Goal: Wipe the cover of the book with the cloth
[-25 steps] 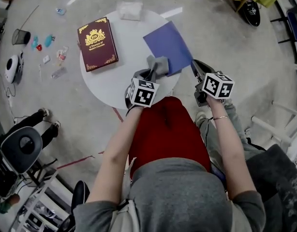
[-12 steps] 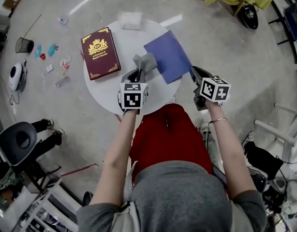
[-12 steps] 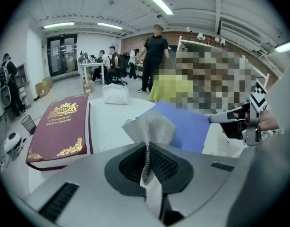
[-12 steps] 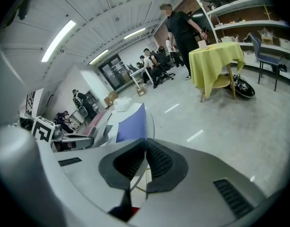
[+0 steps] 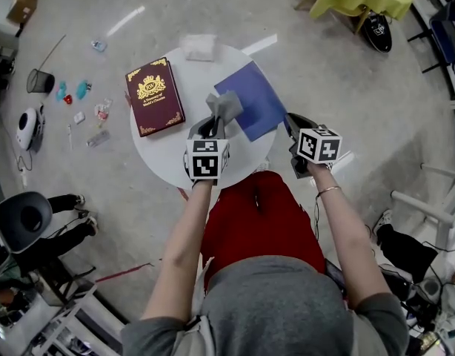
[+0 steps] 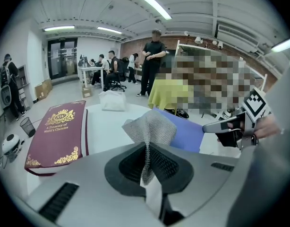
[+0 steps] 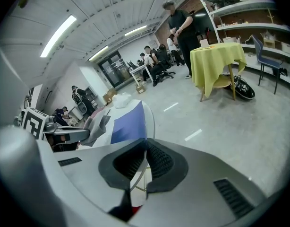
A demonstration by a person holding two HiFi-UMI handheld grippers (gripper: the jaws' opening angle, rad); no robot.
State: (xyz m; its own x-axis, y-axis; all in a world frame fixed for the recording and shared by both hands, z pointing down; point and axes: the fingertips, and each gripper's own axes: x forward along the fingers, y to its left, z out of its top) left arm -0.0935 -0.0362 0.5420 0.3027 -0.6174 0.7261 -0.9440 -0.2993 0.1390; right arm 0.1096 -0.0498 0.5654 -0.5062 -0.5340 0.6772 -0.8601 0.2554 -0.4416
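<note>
The left gripper (image 6: 146, 161) has its jaws pinched on the grey cloth (image 6: 149, 126) over the middle of the round white table (image 5: 175, 154). The right gripper (image 7: 144, 157) is closed on nothing, off the rim at about four o'clock. The maroon book (image 5: 154, 95) lies flat at ten o'clock, its outer edge at the rim, with bare tabletop between it and the cloth; a blue sheet (image 5: 253, 99) at two o'clock overhangs the edge.
</note>
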